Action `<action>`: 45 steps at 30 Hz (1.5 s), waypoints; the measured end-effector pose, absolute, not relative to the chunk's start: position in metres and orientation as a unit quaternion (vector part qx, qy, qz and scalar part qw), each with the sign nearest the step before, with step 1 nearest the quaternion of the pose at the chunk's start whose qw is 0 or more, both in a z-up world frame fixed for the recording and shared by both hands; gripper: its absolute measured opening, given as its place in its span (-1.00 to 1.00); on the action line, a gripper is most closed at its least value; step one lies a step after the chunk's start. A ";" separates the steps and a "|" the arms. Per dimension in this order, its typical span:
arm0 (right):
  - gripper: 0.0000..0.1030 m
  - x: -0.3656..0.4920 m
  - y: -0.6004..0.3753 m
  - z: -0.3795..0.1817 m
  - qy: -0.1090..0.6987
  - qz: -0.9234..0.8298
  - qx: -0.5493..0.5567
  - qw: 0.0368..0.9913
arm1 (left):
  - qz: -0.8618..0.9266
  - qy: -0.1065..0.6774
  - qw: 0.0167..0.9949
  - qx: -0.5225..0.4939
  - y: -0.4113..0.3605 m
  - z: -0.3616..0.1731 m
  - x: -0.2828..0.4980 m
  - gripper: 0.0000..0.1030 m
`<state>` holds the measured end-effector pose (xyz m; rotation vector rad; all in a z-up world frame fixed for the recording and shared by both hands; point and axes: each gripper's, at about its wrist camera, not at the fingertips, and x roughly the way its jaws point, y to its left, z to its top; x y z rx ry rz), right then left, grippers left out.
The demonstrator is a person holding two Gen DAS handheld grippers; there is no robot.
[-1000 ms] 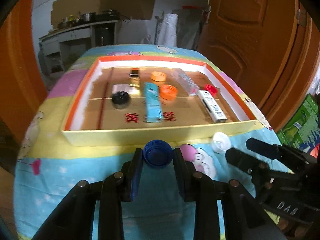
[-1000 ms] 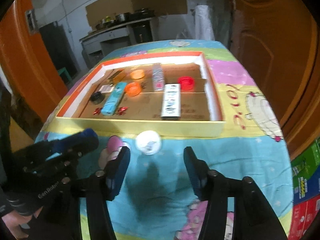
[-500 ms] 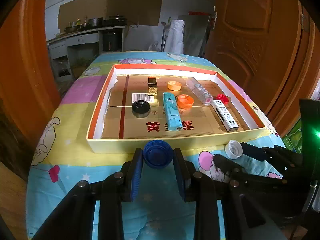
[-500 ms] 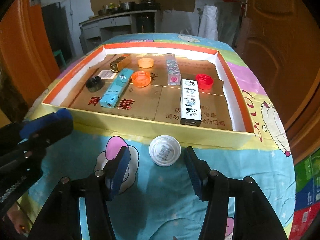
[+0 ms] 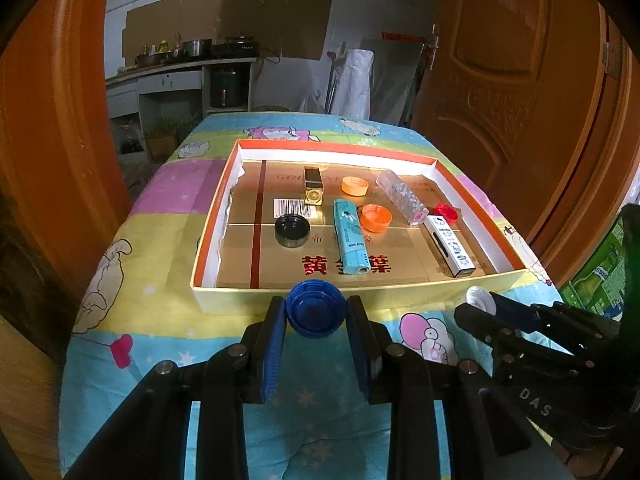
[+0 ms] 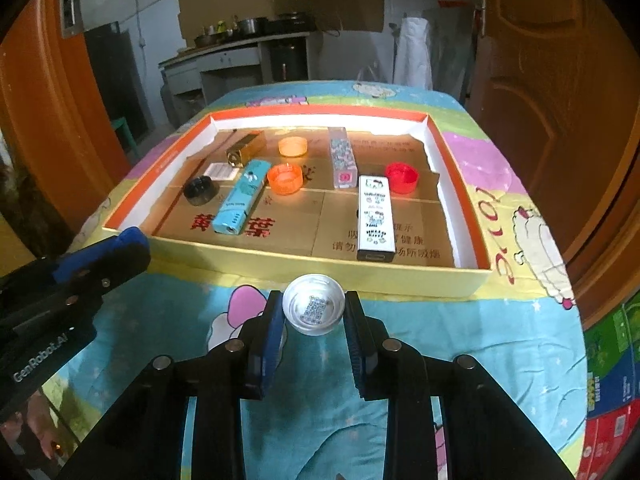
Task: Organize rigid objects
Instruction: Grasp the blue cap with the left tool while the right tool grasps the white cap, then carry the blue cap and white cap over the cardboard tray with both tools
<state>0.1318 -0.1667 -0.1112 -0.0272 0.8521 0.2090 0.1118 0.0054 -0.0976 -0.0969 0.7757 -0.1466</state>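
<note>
Left gripper (image 5: 316, 314) holds a blue cap (image 5: 316, 308) clamped between its pads, raised just in front of the near wall of the box (image 5: 360, 292). Right gripper (image 6: 314, 312) has a white cap (image 6: 314, 309) between its jaws, which are closing, the pads at the cap's sides.

Only the right wrist view shows the white cap's open side, with a printed code inside, and the grip on it; from the left wrist view that cap (image 5: 480, 299) is a small white disc at the tip of the other tool. Only the left wrist view shows the blue cap; the right view shows that tool (image 6: 132, 240) from the side, blue pad forward, with the cap hidden.

Both views show the box on the cartoon cloth (image 6: 460, 320) with its load: a black cap (image 5: 292, 231), a teal case (image 5: 351, 243), two orange caps (image 5: 375, 218) (image 5: 354, 185), a gold case (image 5: 313, 188), a clear patterned case (image 5: 402, 197), a white case (image 5: 450, 246) and a red cap (image 5: 446, 211). The barcode label (image 5: 295, 208) reads plainly from the left, and the white case's cartoon print (image 6: 375, 212) from the right
</note>
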 end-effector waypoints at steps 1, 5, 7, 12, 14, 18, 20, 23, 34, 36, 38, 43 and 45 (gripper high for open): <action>-0.41 0.130 -0.167 -0.109 0.411 0.101 -0.013 0.906 | -0.071 0.376 0.923 -0.047 0.005 -0.096 0.112 -0.40; -0.41 0.126 -0.169 -0.099 0.402 0.099 -0.012 0.910 | -0.071 0.371 0.925 -0.048 0.005 -0.092 0.111 -0.40; -0.41 0.126 -0.171 -0.096 0.398 0.100 -0.011 0.912 | -0.070 0.370 0.925 -0.047 0.004 -0.090 0.112 -0.40; -0.41 0.126 -0.175 -0.084 0.387 0.103 -0.006 0.916 | -0.069 0.361 0.929 -0.042 0.004 -0.079 0.114 -0.40; -0.41 0.127 -0.176 -0.078 0.382 0.104 -0.006 0.918 | -0.069 0.358 0.930 -0.041 0.004 -0.075 0.116 -0.40; -0.41 0.130 -0.177 -0.070 0.376 0.108 -0.008 0.920 | -0.066 0.350 0.934 -0.036 0.003 -0.065 0.120 -0.40; -0.41 0.133 -0.176 -0.068 0.375 0.112 -0.009 0.920 | -0.064 0.347 0.935 -0.035 0.004 -0.061 0.124 -0.40; -0.41 0.134 -0.172 -0.064 0.370 0.119 -0.010 0.921 | -0.061 0.343 0.937 -0.034 0.005 -0.056 0.128 -0.40; -0.41 0.149 -0.163 -0.048 0.354 0.137 -0.016 0.925 | -0.046 0.329 0.943 -0.027 0.010 -0.041 0.148 -0.40; -0.41 0.152 -0.162 -0.046 0.353 0.140 -0.016 0.925 | -0.044 0.328 0.943 -0.024 0.011 -0.040 0.152 -0.40; -0.41 0.155 -0.160 -0.045 0.352 0.142 -0.016 0.925 | -0.042 0.329 0.943 -0.023 0.012 -0.039 0.156 -0.40; -0.41 0.164 -0.159 -0.046 0.352 0.146 -0.016 0.924 | -0.035 0.328 0.944 -0.025 0.017 -0.038 0.166 -0.40; -0.41 0.166 -0.158 -0.046 0.353 0.147 -0.016 0.924 | -0.030 0.330 0.943 -0.027 0.019 -0.038 0.170 -0.40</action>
